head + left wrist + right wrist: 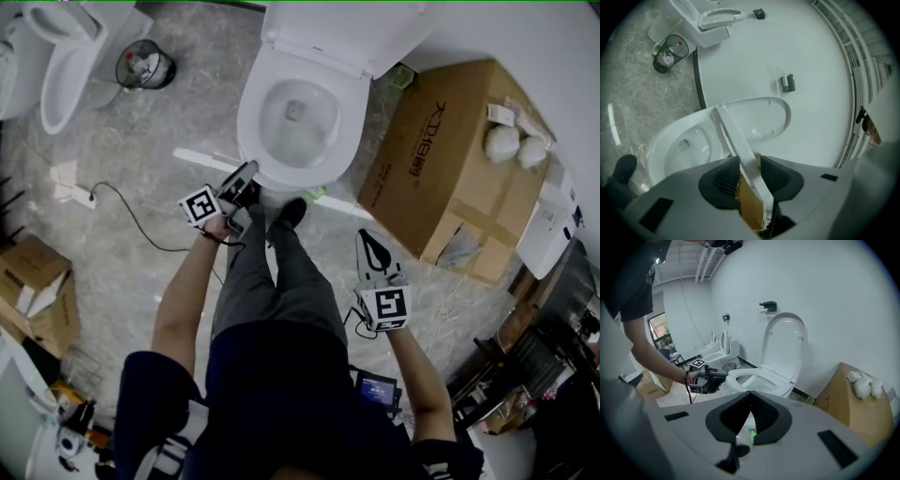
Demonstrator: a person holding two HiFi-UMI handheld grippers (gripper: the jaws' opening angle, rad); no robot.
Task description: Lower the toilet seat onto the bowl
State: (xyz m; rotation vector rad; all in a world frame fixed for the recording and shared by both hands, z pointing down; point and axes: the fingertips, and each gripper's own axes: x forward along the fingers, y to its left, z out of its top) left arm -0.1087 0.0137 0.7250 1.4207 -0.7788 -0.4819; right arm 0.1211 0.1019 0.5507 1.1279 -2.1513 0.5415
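Left gripper view: left tool (751,163) pinches the toilet seat (727,127) edge; right tool (750,393) is pressed together.

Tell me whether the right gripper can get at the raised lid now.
Probably yes, with a reach forward: nothing stands between the right gripper and the lid. The box sits aside, and the left gripper, gripping the seat's front, is clear of that path.
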